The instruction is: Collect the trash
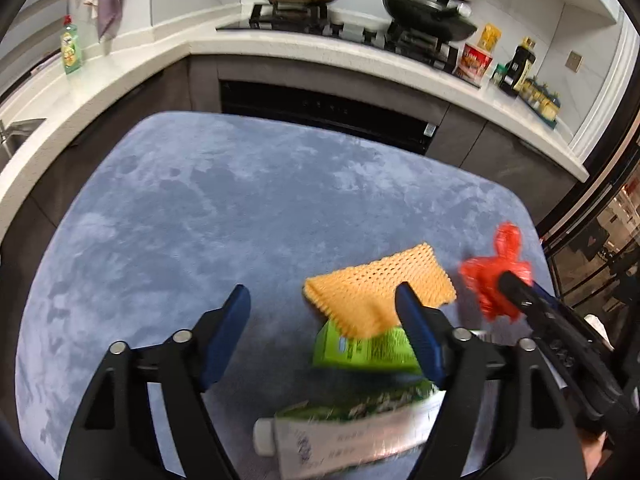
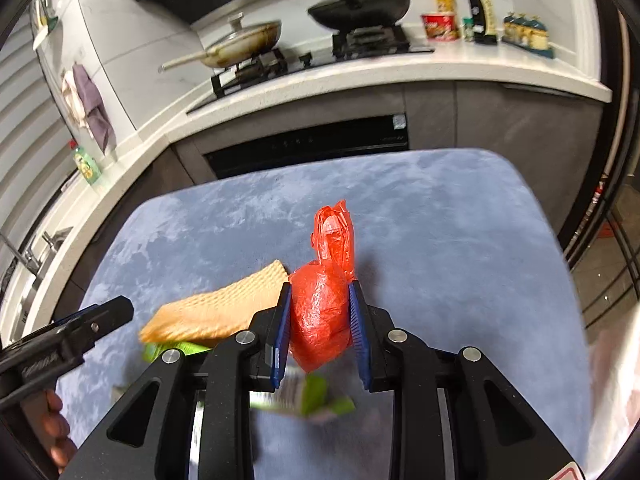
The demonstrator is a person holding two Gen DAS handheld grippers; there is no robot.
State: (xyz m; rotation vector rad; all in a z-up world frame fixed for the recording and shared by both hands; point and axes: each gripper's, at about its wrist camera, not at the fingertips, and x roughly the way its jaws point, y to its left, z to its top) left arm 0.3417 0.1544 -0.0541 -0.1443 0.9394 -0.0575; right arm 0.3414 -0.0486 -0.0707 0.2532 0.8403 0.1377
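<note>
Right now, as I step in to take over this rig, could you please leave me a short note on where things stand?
Right gripper: shut on the red plastic bag, bunched between its fingers and held above the blue mat.
Left gripper: open, nothing between its fingers; it sits over the left edge of the pile.
On the mat: orange foam net lying partly on a green carton; nearer, a green wrapper and a white tube.
Done: the bag is picked up.
Left: net, carton, wrapper and tube remain loose. No bin is in view.
</note>
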